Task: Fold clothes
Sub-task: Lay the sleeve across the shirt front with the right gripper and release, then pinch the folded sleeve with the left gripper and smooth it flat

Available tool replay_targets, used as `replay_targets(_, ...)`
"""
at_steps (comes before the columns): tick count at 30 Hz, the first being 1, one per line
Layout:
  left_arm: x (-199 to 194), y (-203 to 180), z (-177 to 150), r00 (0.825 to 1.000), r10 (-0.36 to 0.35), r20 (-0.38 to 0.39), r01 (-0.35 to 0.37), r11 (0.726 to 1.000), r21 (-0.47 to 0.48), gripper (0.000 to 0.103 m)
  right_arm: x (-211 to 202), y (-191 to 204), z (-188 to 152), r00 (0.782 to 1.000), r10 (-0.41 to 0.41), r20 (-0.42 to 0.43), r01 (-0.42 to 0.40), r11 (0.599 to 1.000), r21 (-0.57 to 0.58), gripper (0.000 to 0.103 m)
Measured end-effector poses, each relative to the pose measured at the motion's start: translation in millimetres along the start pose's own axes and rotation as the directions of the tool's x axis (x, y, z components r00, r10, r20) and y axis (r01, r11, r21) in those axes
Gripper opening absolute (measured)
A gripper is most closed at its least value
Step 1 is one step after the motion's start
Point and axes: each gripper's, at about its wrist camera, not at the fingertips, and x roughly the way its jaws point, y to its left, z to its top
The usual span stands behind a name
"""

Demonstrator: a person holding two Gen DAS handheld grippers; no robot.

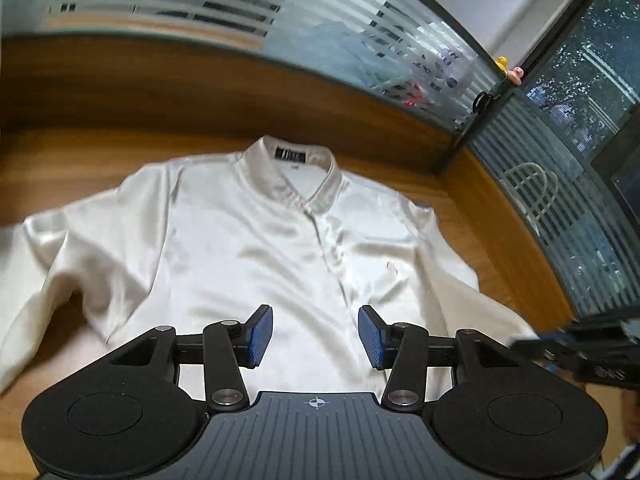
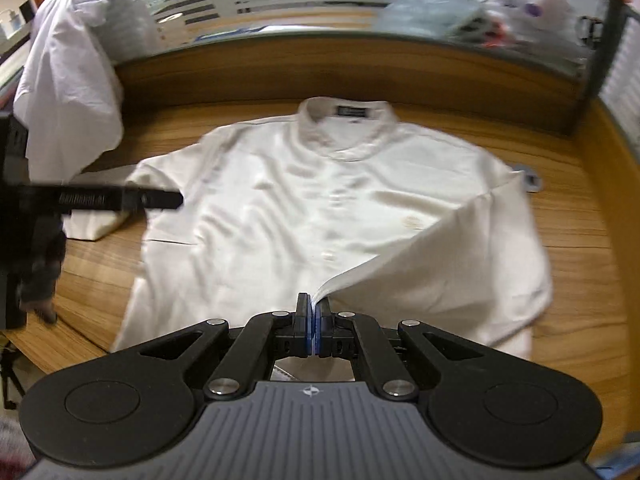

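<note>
One sleeve (image 2: 420, 264) of the shirt (image 2: 280, 200) was folding inward, pinched by the right gripper (image 2: 313, 322); the left gripper (image 1: 316, 336) hung empty, half-spread, needing the other sleeve.

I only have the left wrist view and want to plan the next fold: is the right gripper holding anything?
Observer: Yes, the right gripper is shut on an edge of the cream satin collared shirt.
Operator: Which part?
Observer: The sleeve on the picture's right, drawn across the shirt front toward the gripper.
Operator: Anything else nearby?
Observer: A white garment hangs over the striped glass partition at far left.
</note>
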Motion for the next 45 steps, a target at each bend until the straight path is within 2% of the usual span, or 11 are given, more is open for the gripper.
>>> replay_targets(7, -7, 1, -21, 1.000, 0.025, -0.019, -0.024, 0.999, 0.022, 0.060, 38, 23, 7, 0.999, 0.037, -0.003, -0.037, 0.999, 0.020, 0.006)
replay_targets(9, -5, -1, -27, 0.999, 0.049, -0.018, -0.049, 0.999, 0.021, 0.060, 38, 21, 6, 0.999, 0.044, 0.000, -0.044, 0.999, -0.008, 0.027)
replay_targets(11, -3, -4, -35, 0.997, 0.078, -0.017, -0.078, 0.997, 0.000, 0.062, 37, 16, 5, 0.999, 0.052, 0.004, -0.052, 0.998, -0.043, 0.066)
replay_targets(15, 8, -12, -57, 0.991, 0.125, -0.037, -0.127, 0.990, -0.053, 0.065, 23, -8, -3, 0.998, 0.057, 0.007, -0.056, 0.992, -0.115, 0.088)
replay_targets(22, 46, -34, -88, 0.971, 0.232, -0.054, -0.235, 0.969, -0.071, 0.064, 7, -79, -27, 1.000, 0.003, -0.005, -0.004, 0.991, -0.137, 0.096)
replay_targets(30, 92, -61, -100, 0.922, 0.386, -0.041, -0.380, 0.918, 0.113, 0.064, 9, -158, -64, 0.995, -0.087, -0.056, 0.083, 0.994, -0.075, 0.100)
replay_targets(31, 94, -65, -102, 0.918, 0.395, -0.036, -0.388, 0.912, 0.133, 0.054, 9, -165, -69, 0.993, -0.098, -0.061, 0.094, 0.993, -0.066, 0.100)
replay_targets(32, 94, -67, -102, 0.922, 0.386, -0.031, -0.379, 0.915, 0.137, 0.029, 9, -172, -73, 0.992, -0.108, -0.065, 0.104, 0.993, -0.056, 0.101)
replay_targets(34, 92, -73, -102, 0.926, 0.377, -0.024, -0.371, 0.920, 0.131, 0.011, 9, -184, -79, 0.990, -0.119, -0.069, 0.117, 0.993, -0.033, 0.101)
replay_targets(39, 68, -69, -88, 0.929, 0.371, 0.001, -0.370, 0.928, -0.044, 0.006, 10, -204, -90, 0.990, -0.127, -0.067, 0.127, 0.992, 0.009, 0.102)
replay_targets(45, 38, -50, -73, 0.918, 0.396, 0.000, -0.386, 0.893, -0.233, 0.006, 22, -214, -99, 0.990, -0.122, -0.078, 0.124, 0.992, 0.031, 0.102)
